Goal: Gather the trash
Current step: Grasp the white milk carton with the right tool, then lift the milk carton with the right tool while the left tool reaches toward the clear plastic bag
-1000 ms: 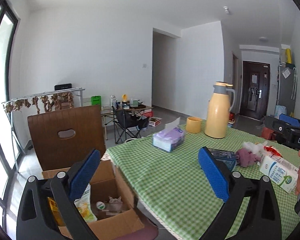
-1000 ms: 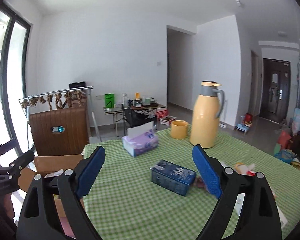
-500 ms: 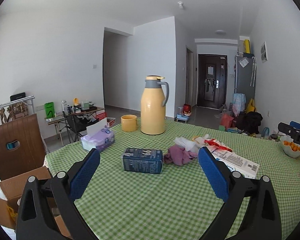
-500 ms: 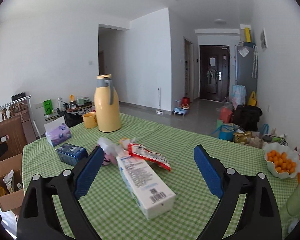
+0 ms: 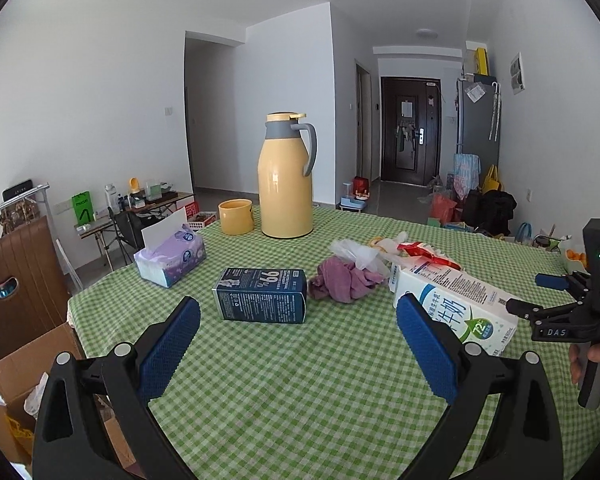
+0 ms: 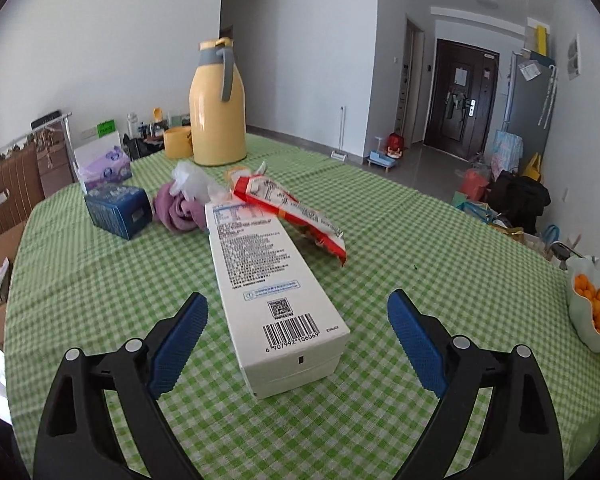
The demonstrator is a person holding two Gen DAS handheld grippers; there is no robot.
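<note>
Cardboard box (image 5: 28,364) was cut off at lower left of the left wrist frame, contents unclear. Fruit bowl (image 6: 592,312) was clipped at right edge. Milk carton (image 6: 268,280) print was illegible.

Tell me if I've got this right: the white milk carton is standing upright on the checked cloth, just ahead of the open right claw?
Not quite. The milk carton is lying flat on its side, as the right wrist view shows. It does rest on the checked cloth, just ahead of the open right claw.

White walls (image 5: 100,100), dark door (image 5: 410,132)
</note>
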